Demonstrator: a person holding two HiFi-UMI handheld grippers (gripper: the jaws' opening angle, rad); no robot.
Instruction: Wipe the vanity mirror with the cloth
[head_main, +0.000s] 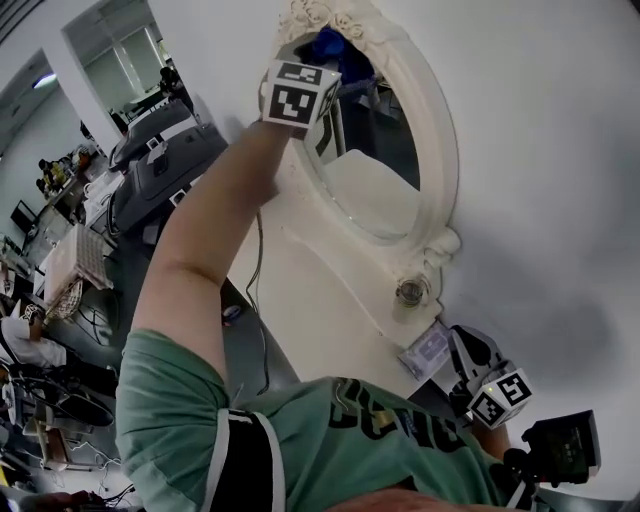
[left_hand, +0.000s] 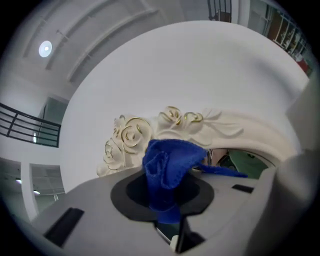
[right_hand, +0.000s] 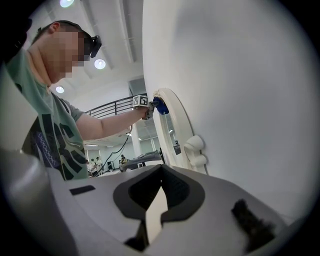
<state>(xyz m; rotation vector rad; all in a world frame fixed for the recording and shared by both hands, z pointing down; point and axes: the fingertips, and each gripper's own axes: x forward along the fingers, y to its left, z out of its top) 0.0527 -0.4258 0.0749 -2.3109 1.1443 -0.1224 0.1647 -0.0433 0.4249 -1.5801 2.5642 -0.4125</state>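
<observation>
An oval vanity mirror (head_main: 372, 195) in an ornate cream frame (head_main: 437, 150) hangs on a white wall. My left gripper (head_main: 314, 68) is raised to the mirror's top edge and is shut on a bunched blue cloth (head_main: 326, 44). In the left gripper view the cloth (left_hand: 168, 167) sticks out of the shut jaws just below the frame's gilded roses (left_hand: 129, 136), with a sliver of glass (left_hand: 250, 162) to the right. My right gripper (head_main: 458, 366) hangs low below the frame's bottom, shut and empty. From the right gripper view I see the mirror (right_hand: 171, 131) edge-on and the cloth (right_hand: 160, 106) at its top.
A round knob (head_main: 410, 292) sits at the frame's bottom end, with a scroll ornament (right_hand: 195, 150) beside it. The white wall (head_main: 540, 150) fills the right side. A cable (head_main: 255, 285) hangs under my left arm. Desks and equipment (head_main: 70, 260) crowd the room at left.
</observation>
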